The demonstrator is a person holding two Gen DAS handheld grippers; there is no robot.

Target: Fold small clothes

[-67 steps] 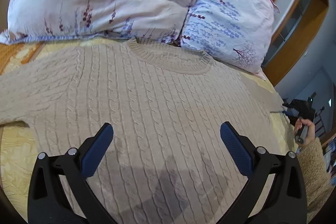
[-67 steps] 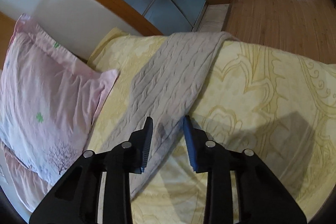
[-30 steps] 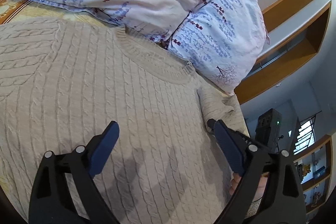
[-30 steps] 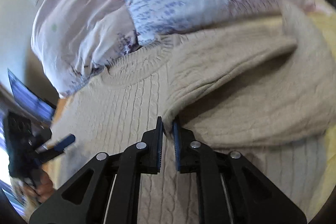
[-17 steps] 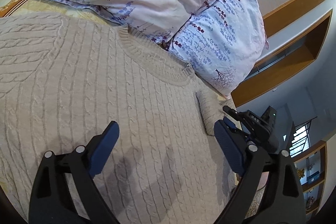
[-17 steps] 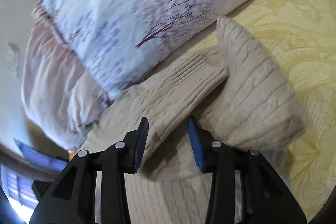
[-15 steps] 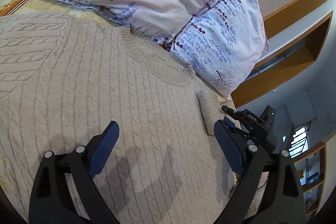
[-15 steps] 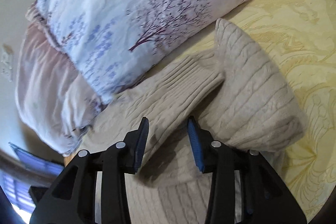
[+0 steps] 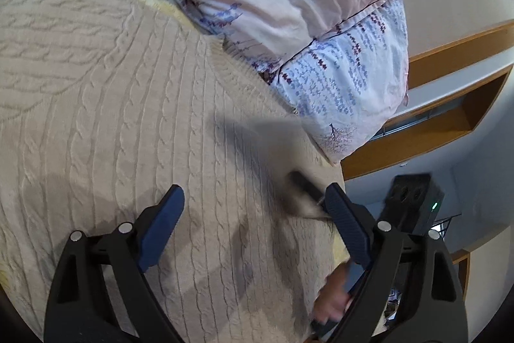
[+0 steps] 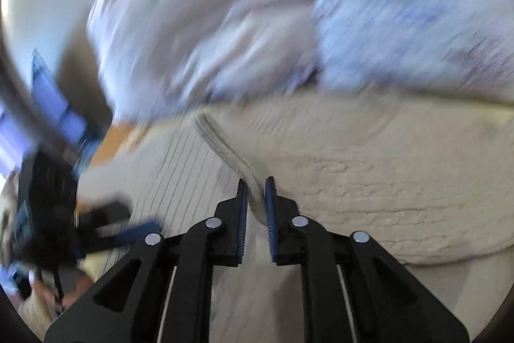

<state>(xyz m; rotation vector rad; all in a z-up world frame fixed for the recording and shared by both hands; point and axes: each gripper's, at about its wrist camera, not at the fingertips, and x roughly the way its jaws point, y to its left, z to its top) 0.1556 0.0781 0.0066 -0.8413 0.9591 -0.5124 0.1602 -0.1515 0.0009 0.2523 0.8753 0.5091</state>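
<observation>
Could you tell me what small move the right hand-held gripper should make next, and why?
Probably carry the pinched fold further across the cable-knit sweater and lay it flat. The right hand-held gripper is shut on a fold of knit, while the left hand-held gripper hovers open above the sweater body.

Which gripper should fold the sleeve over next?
Probably the right gripper: its jaws are already shut on the sleeve, lifted above the sweater. The left gripper hangs open, holding nothing.
</observation>
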